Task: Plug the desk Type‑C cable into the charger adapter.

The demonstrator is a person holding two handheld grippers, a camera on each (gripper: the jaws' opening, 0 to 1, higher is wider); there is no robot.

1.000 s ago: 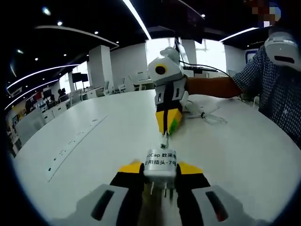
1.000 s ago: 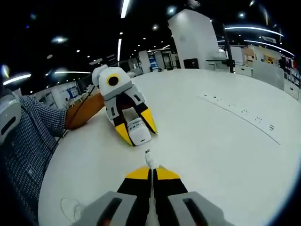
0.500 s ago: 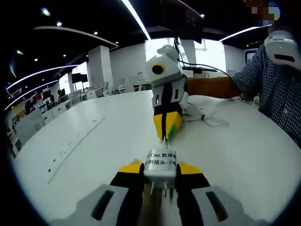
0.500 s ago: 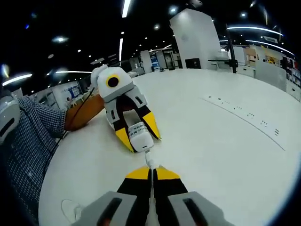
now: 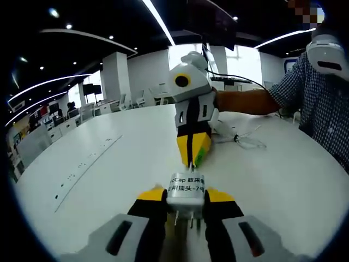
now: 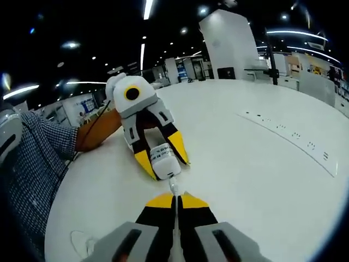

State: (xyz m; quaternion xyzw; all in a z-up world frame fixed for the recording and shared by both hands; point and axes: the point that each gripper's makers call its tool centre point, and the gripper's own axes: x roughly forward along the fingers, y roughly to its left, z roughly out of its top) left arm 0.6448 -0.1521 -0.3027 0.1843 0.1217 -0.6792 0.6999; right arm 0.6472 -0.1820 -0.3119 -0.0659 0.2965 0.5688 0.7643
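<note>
The left gripper (image 5: 186, 203) is clamped on the charger adapter (image 5: 186, 192) above the white surface (image 5: 109, 164); the right gripper (image 6: 175, 203) is clenched on the Type-C cable (image 6: 173, 188), its plug at the adapter's face. The adapter likely handles as light, rigid and smooth, best held by its flat sides; the cable is limp, so gripping just behind the plug suits. Its label reads partly "Cap", with Chinese characters and a "7".

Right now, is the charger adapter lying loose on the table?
No. The left claw is shut on the charger adapter, holding it above the white table with its prongs pointing back toward the camera.
</note>
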